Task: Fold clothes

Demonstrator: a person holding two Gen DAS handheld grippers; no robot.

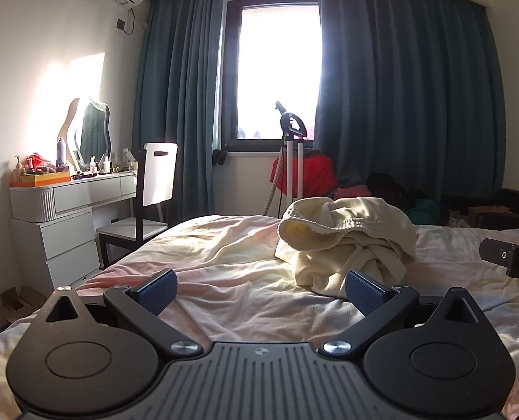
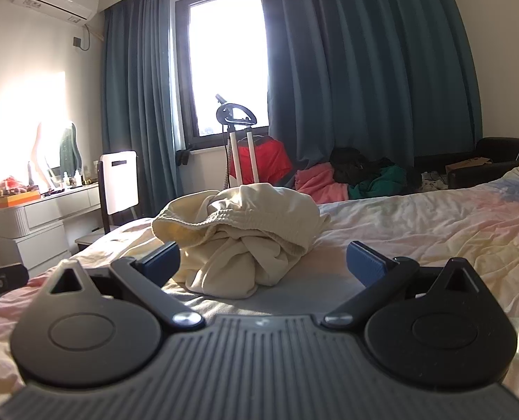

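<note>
A crumpled cream garment with an elastic waistband lies bunched on the bed; it also shows in the right wrist view. My left gripper is open and empty, low over the sheet, with the garment just ahead of its right finger. My right gripper is open and empty, with the heap just ahead between its fingers, nearer the left one. The right gripper's body shows at the right edge of the left wrist view.
The bed sheet is wrinkled, pastel coloured. A white dresser with bottles and a mirror and a chair stand left of the bed. A garment steamer, a clothes pile and blue curtains are beyond the bed's far edge.
</note>
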